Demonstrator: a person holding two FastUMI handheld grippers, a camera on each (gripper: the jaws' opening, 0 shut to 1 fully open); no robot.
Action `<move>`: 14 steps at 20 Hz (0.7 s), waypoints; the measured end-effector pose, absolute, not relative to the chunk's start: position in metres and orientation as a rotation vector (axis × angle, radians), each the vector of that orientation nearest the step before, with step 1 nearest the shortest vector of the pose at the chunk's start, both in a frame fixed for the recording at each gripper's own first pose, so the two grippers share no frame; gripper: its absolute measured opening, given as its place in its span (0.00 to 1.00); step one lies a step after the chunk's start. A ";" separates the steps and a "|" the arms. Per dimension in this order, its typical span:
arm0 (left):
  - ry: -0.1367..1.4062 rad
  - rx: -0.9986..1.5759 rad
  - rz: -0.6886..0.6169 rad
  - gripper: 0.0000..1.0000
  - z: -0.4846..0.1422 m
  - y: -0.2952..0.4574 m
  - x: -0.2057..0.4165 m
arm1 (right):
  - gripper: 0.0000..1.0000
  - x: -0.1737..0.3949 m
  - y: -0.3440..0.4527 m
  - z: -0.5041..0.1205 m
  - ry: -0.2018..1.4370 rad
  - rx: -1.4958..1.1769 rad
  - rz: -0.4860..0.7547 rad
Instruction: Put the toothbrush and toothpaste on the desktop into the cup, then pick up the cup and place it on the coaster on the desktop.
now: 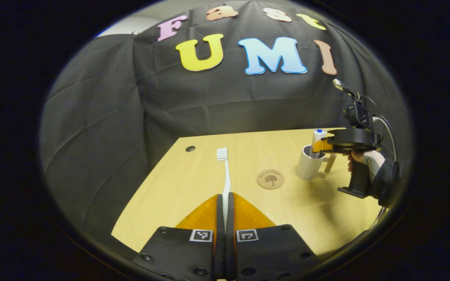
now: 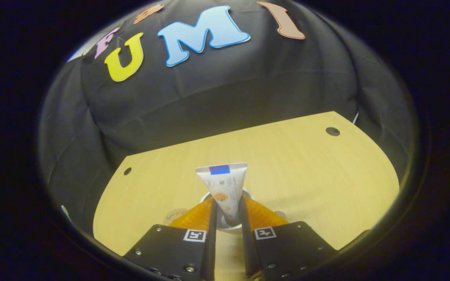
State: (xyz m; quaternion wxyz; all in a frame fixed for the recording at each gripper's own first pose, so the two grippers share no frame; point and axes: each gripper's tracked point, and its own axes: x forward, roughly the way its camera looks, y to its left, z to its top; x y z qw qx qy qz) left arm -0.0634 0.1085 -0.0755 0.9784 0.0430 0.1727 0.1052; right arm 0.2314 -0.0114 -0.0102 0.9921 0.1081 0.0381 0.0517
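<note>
Your left gripper [image 1: 225,205] is pinched on the handle of the white plastic toothbrush [image 1: 225,175], bristles forward, clear of the pale wooden desktop [image 1: 193,187], ready for insertion. Beyond it, the round cork coaster [image 1: 270,179] lies just left of the white ceramic cup [image 1: 309,166]. Your right gripper [image 2: 228,216] grips the white toothpaste tube [image 2: 225,187] cap-down over the cup, likely so it drops upright.

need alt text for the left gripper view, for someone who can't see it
The left gripper is shut on a white toothbrush, held above a wooden desktop with the bristle end pointing away. To its right lies a round coaster, and beyond that the right gripper, in a person's hand, holds a toothpaste tube over a white cup.
</note>
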 end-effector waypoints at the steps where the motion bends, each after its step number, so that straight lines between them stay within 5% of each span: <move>1: 0.344 0.083 0.209 0.08 -0.075 0.107 -0.063 | 0.42 0.228 -0.006 -0.009 0.077 0.219 0.124; 2: 0.339 0.079 0.205 0.08 -0.075 0.107 -0.064 | 0.55 0.225 -0.008 -0.007 0.077 0.212 0.110; 7: 0.313 0.077 0.174 0.08 -0.070 0.098 -0.062 | 0.83 0.201 -0.015 0.010 0.027 0.238 0.107; 14: 0.256 0.091 0.079 0.08 -0.053 0.065 -0.038 | 0.83 0.152 -0.069 0.035 -0.073 0.274 0.021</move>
